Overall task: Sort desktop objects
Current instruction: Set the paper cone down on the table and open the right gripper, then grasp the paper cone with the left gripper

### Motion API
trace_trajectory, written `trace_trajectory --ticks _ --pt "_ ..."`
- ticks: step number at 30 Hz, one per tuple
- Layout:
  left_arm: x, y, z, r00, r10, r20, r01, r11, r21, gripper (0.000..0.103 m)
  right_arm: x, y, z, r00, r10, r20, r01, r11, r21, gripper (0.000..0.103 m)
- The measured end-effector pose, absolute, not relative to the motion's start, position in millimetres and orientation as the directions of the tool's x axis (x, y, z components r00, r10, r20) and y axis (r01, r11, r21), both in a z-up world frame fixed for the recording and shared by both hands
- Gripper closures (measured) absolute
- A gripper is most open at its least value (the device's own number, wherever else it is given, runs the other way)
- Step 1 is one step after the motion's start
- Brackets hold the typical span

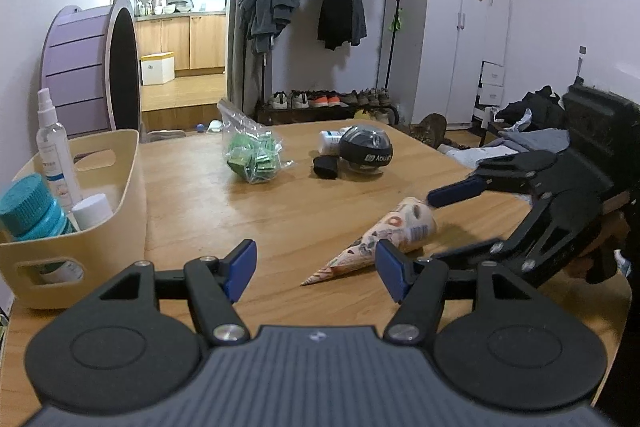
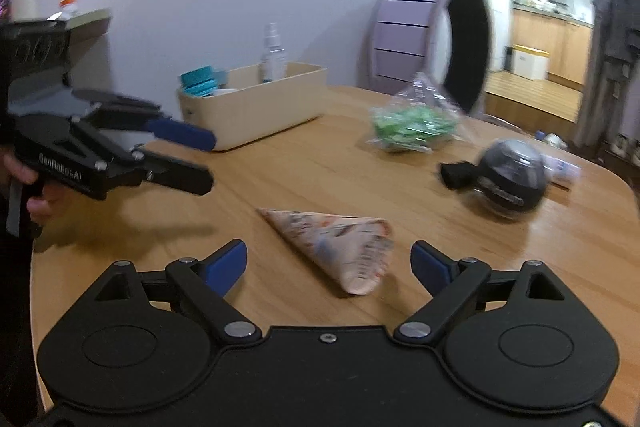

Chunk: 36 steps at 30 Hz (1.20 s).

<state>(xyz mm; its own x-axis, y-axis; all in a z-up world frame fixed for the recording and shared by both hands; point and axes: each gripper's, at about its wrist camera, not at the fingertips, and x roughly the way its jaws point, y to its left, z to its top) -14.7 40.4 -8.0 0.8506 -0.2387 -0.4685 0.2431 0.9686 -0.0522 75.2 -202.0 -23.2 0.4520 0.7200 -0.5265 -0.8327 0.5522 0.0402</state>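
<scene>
A printed paper cone [image 1: 384,239] [image 2: 344,247] lies on its side on the wooden table [image 1: 192,203]. My right gripper [image 2: 330,263] [image 1: 430,227] is open, and the cone's wide end sits between its blue pads without touching them. My left gripper [image 1: 316,267] [image 2: 204,161] is open and empty, hovering near the cone's pointed tip. A cream basket [image 1: 116,195] [image 2: 260,115] at the left holds a spray bottle [image 1: 54,147] [image 2: 273,55], a teal-capped bottle [image 1: 32,207] [image 2: 198,81] and a white-capped one [image 1: 93,211].
Further back on the table lie a clear bag of green packets [image 1: 252,155] [image 2: 412,125], a black ball-shaped device [image 1: 366,153] [image 2: 510,179], a white bottle [image 1: 330,141] and a small black piece [image 1: 326,167]. A purple wheel [image 1: 88,67] stands behind the basket. A cat [image 1: 432,129] sits past the far edge.
</scene>
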Motion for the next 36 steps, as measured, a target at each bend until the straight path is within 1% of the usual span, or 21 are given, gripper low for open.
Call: trace_trajectory --ticks 5,12,16,18,22,28,30,31,33,34,35,36 --pt "-5 33 -16 0.828 -0.266 -0.493 0.284 0.958 -0.039 0.038 71 -227 -16 0.503 0.701 -0.505 -0.79 0.61 0.059 0.014" --pt "10 19 -18 0.803 -0.326 -0.499 0.385 0.923 0.017 0.038 61 -257 -3 0.523 0.718 -0.459 -0.784 0.616 0.071 0.011" --pt "21 10 -20 0.775 -0.381 -0.504 0.462 0.886 0.04 0.038 55 -265 2 0.523 0.734 -0.433 -0.79 0.609 0.079 0.01" --pt "26 5 -23 0.753 -0.409 -0.515 0.497 0.867 0.038 0.038 51 -271 4 0.519 0.745 -0.419 -0.793 0.603 0.09 0.01" --pt "32 -12 -34 0.707 -0.441 -0.553 0.57 0.818 0.076 0.038 44 -276 8 0.51 0.766 -0.391 -0.802 0.588 0.105 0.007" --pt "40 -24 -42 0.707 -0.419 -0.57 0.558 0.825 0.086 0.039 43 -265 6 0.487 0.782 -0.389 -0.816 0.566 0.115 0.006" --pt "38 -24 -41 0.705 -0.429 -0.565 0.562 0.824 0.075 0.039 42 -262 5 0.489 0.78 -0.389 -0.817 0.566 0.109 0.006" --pt "39 -24 -40 0.704 -0.429 -0.565 0.558 0.827 0.067 0.042 42 -261 5 0.492 0.78 -0.388 -0.816 0.568 0.108 0.006" --pt "38 -23 -39 0.707 -0.429 -0.562 0.553 0.831 0.061 0.043 42 -259 4 0.496 0.779 -0.385 -0.813 0.572 0.109 0.005" --pt "38 -23 -38 0.706 -0.43 -0.562 0.554 0.83 0.062 0.046 42 -259 4 0.498 0.778 -0.383 -0.811 0.574 0.111 0.005" --pt "38 -23 -37 0.707 -0.427 -0.564 0.554 0.83 0.065 0.055 42 -259 4 0.501 0.777 -0.381 -0.809 0.577 0.113 0.005" --pt "38 -24 -38 0.705 -0.423 -0.569 0.552 0.831 0.066 0.061 42 -259 5 0.505 0.775 -0.379 -0.806 0.581 0.115 0.005"
